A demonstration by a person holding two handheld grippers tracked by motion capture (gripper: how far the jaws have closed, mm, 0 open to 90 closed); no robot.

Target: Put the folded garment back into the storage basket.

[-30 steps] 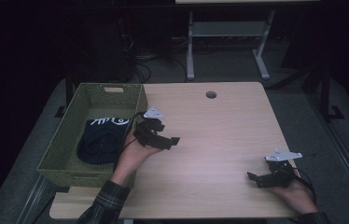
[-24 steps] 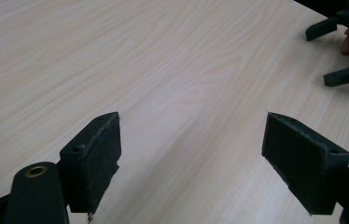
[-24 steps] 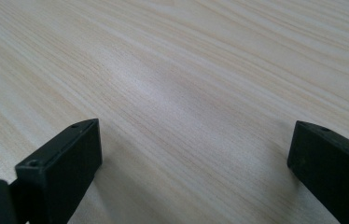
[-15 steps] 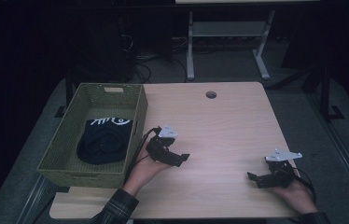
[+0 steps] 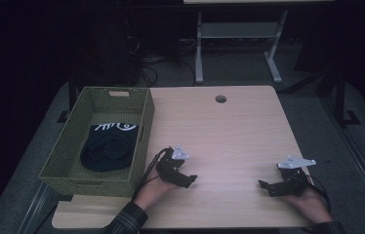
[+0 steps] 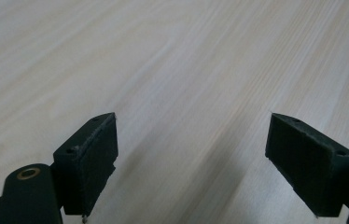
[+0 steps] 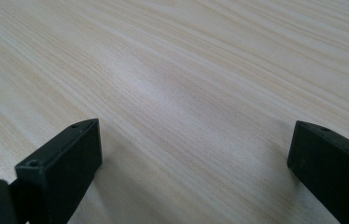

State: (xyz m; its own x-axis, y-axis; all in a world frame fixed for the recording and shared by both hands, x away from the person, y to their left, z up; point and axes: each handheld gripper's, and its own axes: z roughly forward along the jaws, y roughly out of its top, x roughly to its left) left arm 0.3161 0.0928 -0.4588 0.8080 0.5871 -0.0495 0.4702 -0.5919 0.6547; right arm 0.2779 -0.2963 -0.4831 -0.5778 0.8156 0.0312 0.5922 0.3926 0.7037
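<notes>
Dim room; dark floor, cables and a metal frame behind. Light wood table [image 5: 229, 131], round cable hole [image 5: 220, 99] near its far edge.

Green woven basket [image 5: 68, 156] at the table's left edge, holding a dark folded garment [image 5: 106, 148] with white lettering, possibly a T-shirt; the print is too small to read.

Left gripper [image 5: 190, 179]: low over the table just right of the basket, jaws spread wide and lately opening further, bare wood between them.

Right gripper [image 5: 264, 186]: near the front right corner, well apart from the basket, jaws released, nothing between them.
</notes>
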